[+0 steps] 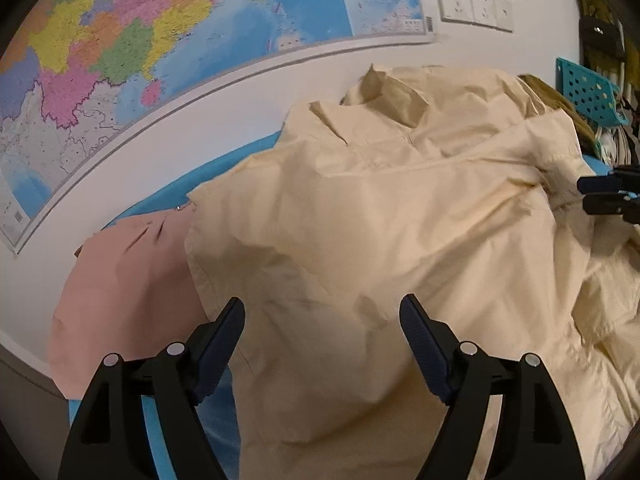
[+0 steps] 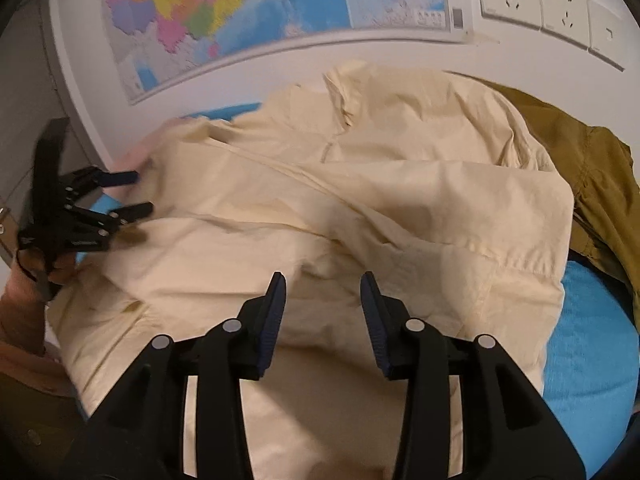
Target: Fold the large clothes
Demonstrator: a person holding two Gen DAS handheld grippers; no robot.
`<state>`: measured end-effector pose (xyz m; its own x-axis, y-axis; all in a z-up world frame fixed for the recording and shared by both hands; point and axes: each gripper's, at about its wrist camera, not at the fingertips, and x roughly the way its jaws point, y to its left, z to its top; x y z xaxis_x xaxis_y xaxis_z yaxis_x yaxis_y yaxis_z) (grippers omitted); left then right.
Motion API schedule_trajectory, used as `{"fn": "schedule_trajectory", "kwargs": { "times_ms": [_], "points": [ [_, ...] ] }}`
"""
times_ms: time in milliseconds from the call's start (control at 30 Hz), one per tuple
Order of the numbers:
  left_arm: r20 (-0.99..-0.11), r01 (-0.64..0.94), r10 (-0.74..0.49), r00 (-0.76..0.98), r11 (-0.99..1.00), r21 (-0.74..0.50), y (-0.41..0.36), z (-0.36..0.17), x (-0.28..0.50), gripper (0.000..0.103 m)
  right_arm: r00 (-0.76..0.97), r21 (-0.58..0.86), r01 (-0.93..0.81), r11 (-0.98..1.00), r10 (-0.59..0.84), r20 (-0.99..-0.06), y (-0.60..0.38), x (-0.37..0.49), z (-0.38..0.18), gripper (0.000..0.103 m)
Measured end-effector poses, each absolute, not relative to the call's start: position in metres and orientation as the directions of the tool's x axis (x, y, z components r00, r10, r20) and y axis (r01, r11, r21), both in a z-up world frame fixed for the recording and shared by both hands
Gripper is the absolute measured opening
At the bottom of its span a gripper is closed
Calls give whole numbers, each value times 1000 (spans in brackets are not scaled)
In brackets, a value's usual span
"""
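A cream shirt (image 1: 384,216) is spread rumpled over the blue counter (image 2: 592,344), reaching back to the wall edge. The left claw (image 1: 322,314) is held spread wide above the shirt, nothing pinched. The right claw (image 2: 323,290) is parted too, its pads clear of the cloth. A pink garment (image 1: 124,280) lies at the shirt's left, an olive garment (image 2: 592,176) at its right.

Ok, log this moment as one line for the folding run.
left claw: open, over cream garment | right claw: open, nothing gripped | pink garment: beside cream | fold: unfinished
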<state>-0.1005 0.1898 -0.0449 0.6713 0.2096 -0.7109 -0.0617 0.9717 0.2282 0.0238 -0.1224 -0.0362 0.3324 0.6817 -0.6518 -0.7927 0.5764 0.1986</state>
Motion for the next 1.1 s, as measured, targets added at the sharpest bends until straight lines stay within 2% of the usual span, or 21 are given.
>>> {"fn": "schedule_trajectory", "kwargs": {
  "times_ms": [100, 233, 300, 367, 467, 533, 633, 700, 800, 933, 1100],
  "points": [
    [-728, -62, 201, 655, 975, 214, 191, -53, -103, 77, 329, 192, -780, 596, 650, -685, -120, 23, -48, 47],
    [-738, -99, 205, 643, 978, 185, 200, -54, -109, 78, 319, 232, -735, 637, 627, -711, -123, 34, -58, 47],
    [-723, -104, 161, 672, 987, 124, 208, -44, -122, 78, 315, 269, -728, 630, 657, -685, -133, 32, -50, 48],
    [-688, -95, 98, 719, 995, 43, 220, -29, -146, 85, 320, 299, -726, 619, 690, -649, -149, 25, -40, 51],
    [-662, -112, 55, 748, 993, -44, 241, -19, -181, 88, 333, 361, -696, 621, 724, -604, -187, 13, -32, 58],
    [-671, -130, 17, 741, 984, -119, 256, -24, -202, 89, 340, 428, -654, 624, 747, -571, -221, 4, -37, 65],
    [-663, -114, -80, 744, 963, -244, 272, -39, -232, 93, 363, 481, -580, 657, 737, -570, -262, -9, -51, 77],
    [-676, -124, -125, 727, 943, -309, 279, -54, -250, 93, 365, 526, -529, 666, 738, -568, -284, -14, -63, 78],
    [-705, -151, -139, 696, 931, -332, 278, -71, -263, 93, 368, 574, -474, 668, 742, -560, -310, -23, -77, 81],
    [-708, -120, -224, 670, 909, -400, 265, -85, -278, 94, 348, 594, -470, 653, 756, -555, -322, -39, -88, 89],
    [-703, -67, -277, 656, 905, -419, 242, -93, -286, 96, 333, 601, -473, 644, 762, -555, -324, -48, -100, 90]
  ]
}}
